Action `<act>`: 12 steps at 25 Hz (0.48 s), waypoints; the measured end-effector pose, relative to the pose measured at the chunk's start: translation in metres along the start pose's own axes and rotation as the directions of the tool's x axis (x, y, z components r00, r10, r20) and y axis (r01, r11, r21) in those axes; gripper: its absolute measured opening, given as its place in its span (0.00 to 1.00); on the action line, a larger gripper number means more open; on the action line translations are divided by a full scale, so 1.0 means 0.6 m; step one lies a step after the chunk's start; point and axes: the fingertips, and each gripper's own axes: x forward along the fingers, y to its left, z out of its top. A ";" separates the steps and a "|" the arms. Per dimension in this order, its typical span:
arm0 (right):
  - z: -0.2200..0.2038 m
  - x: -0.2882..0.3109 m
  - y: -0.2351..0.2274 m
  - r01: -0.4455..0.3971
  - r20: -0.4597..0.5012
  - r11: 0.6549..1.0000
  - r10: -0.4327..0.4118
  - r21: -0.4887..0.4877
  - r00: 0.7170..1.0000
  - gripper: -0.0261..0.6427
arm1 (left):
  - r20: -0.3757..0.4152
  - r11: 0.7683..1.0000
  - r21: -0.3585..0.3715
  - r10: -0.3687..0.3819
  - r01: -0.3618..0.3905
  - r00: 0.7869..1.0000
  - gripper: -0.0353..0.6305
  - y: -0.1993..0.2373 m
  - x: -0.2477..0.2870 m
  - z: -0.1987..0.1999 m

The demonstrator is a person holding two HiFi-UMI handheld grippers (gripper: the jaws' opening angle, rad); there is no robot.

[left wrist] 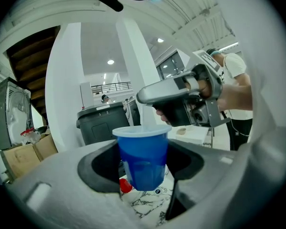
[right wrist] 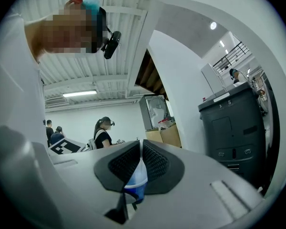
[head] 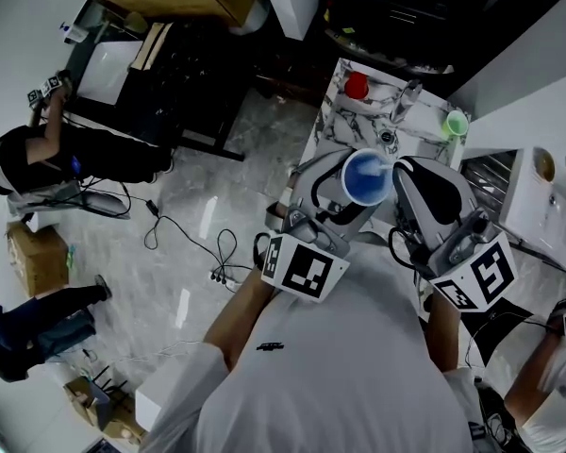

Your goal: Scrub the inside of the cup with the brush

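The left claw [left wrist: 143,168] is clenched on a blue plastic cup [left wrist: 142,149] with a white rim, gripping its lower body and holding it upright above the white marble-patterned counter [head: 342,125]. The right claw [right wrist: 140,151] is closed almost fully, pinching what looks like a slim pale brush handle [right wrist: 140,172] directly over the cup's mouth; the bristles cannot be made out. On the counter beyond stand 1 small red object [head: 357,85] and 1 light green cup [head: 456,123], well apart.
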 end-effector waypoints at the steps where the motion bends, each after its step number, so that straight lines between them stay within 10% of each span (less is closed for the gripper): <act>1: -0.001 -0.002 0.000 -0.002 -0.006 1.000 0.002 0.005 1.000 0.07 | 0.000 1.000 0.000 0.003 -0.003 1.000 0.48 0.002 0.001 0.000; 12: -0.013 -0.009 0.030 -0.071 -0.041 0.997 0.071 0.005 0.997 0.07 | 0.007 1.000 0.010 -0.003 0.003 1.000 0.48 -0.004 0.011 0.010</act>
